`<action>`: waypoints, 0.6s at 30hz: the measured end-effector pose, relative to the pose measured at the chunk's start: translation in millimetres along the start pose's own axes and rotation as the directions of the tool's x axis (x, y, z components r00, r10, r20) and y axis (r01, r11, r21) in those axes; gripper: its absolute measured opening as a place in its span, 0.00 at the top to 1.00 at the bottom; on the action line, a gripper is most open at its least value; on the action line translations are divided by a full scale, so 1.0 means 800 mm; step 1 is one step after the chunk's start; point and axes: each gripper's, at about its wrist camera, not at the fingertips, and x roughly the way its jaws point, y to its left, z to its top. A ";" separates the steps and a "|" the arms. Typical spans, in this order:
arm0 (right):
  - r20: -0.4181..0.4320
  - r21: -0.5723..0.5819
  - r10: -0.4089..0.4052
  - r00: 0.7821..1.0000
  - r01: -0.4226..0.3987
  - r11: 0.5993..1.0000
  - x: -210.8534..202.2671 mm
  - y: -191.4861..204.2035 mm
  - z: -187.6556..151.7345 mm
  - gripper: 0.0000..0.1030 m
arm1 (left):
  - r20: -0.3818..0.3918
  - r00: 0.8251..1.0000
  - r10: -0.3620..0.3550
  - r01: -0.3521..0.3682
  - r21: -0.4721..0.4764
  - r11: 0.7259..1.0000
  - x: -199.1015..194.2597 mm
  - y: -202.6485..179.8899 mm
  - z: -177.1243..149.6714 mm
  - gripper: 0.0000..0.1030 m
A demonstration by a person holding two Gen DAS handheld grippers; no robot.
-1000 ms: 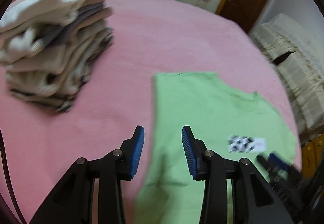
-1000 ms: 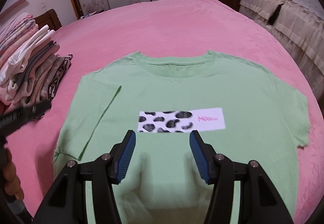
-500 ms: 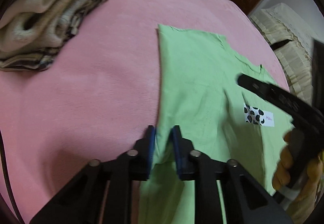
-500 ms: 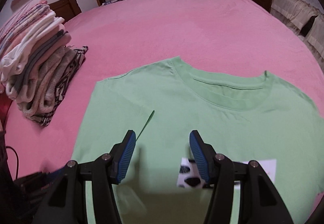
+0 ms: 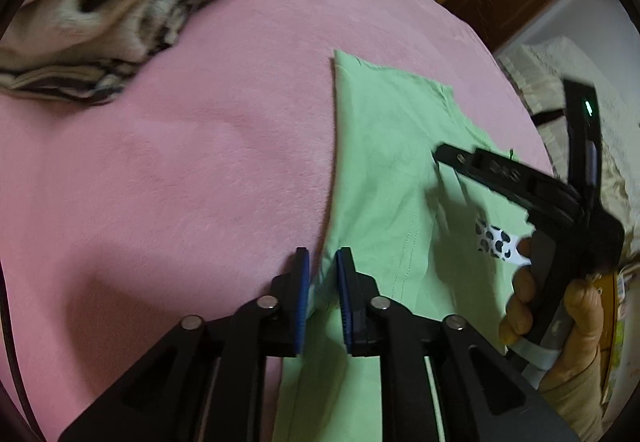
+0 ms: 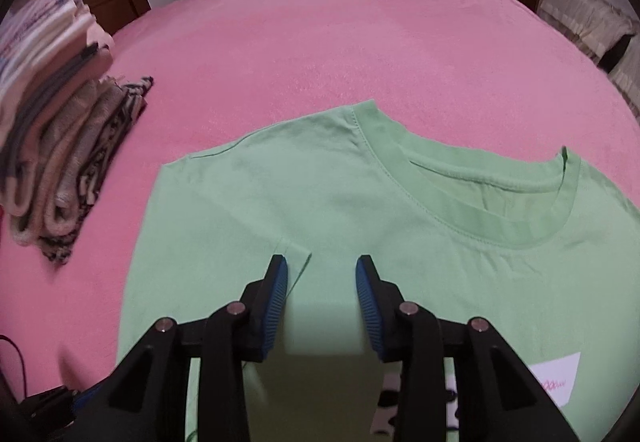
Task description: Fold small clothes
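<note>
Green t-shirt (image 6: 400,202) is lying face up on the pink bedspread (image 6: 320,42), neckline (image 6: 480,198) pointing away from the right wrist camera. Its left sleeve is lying folded inward over the body; the sleeve hem is showing as a diagonal edge just ahead of the right gripper's left finger.

Left gripper (image 5: 322,274) is pinching the shirt's left side edge: blue pads are sitting close together with a ridge of green fabric bunching up between them. Grasping cloth, low on the garment, at the boundary with the pink cover.

Right gripper (image 6: 322,282) is hovering with its fingers spread wide over the shoulder area, below the collar. Nothing is sitting between the pads; whether the tips are touching the cloth cannot be told. In the left wrist view the same tool (image 5: 516,182) is appearing from the side, gripped by the person's right hand (image 5: 560,306), reaching across the chest of the shirt.

White printed patch (image 5: 496,242) with black spots is showing on the shirt front, partly hidden behind that tool.

Stack of folded clothes (image 6: 52,122) is sitting on the bedspread to the left, apart from the shirt.
</note>
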 end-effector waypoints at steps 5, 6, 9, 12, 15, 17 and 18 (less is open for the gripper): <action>0.025 0.020 0.029 0.999 -0.029 0.999 -0.042 -0.018 -0.026 0.65 | 0.069 0.991 0.113 -0.118 0.079 0.990 -0.040 -0.014 -0.018 0.76; 0.027 0.025 0.034 0.999 -0.035 0.999 -0.050 -0.020 -0.032 0.65 | 0.087 0.987 0.137 -0.146 0.100 0.984 -0.050 -0.022 -0.022 0.71; 0.043 0.061 0.053 0.998 -0.056 0.997 -0.084 -0.028 -0.058 0.65 | 0.151 0.970 0.192 -0.213 0.144 0.966 -0.079 -0.048 -0.027 0.36; 0.053 0.085 0.051 0.997 -0.055 0.995 -0.116 -0.038 -0.082 0.65 | 0.213 0.955 0.206 -0.246 0.184 0.952 -0.112 -0.071 -0.041 0.31; 0.070 0.089 0.030 0.997 -0.036 0.995 -0.148 -0.040 -0.107 0.65 | 0.225 0.953 0.203 -0.252 0.217 0.943 -0.134 -0.097 -0.054 0.26; 0.072 0.101 0.027 0.997 -0.034 0.994 -0.171 -0.043 -0.124 0.65 | 0.240 0.950 0.200 -0.256 0.232 0.938 -0.150 -0.115 -0.064 0.24; 0.076 0.107 0.028 0.997 -0.036 0.994 -0.182 -0.045 -0.132 0.65 | 0.245 0.949 0.199 -0.258 0.237 0.937 -0.156 -0.120 -0.066 0.23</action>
